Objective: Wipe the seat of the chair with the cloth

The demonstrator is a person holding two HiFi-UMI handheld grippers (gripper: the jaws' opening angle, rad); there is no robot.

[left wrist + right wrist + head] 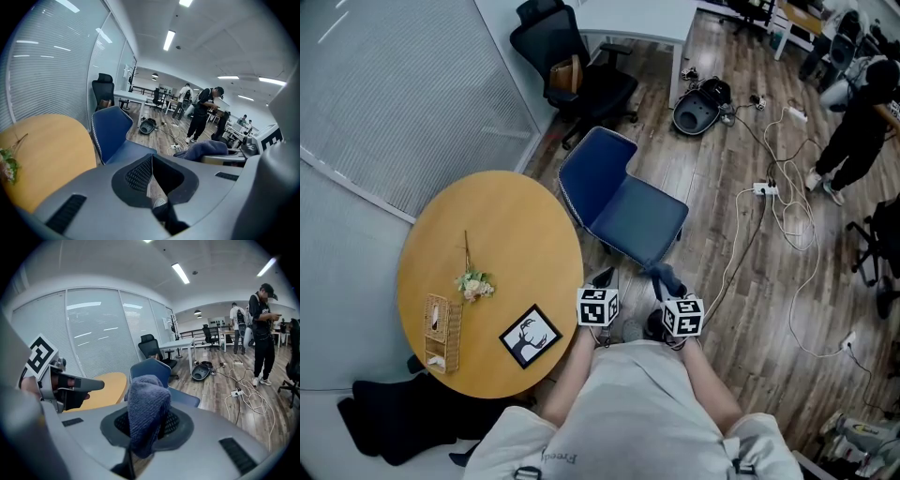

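Observation:
The blue chair point(623, 211) stands in front of me, its seat point(645, 223) bare; it also shows as chair point(110, 133) and chair point(152, 367). My right gripper point(666, 281) hovers just short of the seat's near edge, shut on a dark blue cloth point(668, 277). That cloth point(147, 408) drapes over the right gripper point(150, 405) and hides its tips. My left gripper point(603, 278) is level with it on the left, short of the seat's near left corner. The left gripper point(152, 157) has its jaws together with nothing between them. The cloth point(206, 149) is visible to its right.
A round wooden table point(487, 234) lies close on the chair's left, carrying a flower sprig point(473, 281), a picture frame point(531, 336) and a wicker box point(441, 333). A black office chair point(572, 75) is behind. Cables and a power strip point(764, 189) cross the floor on the right, near a standing person point(862, 122).

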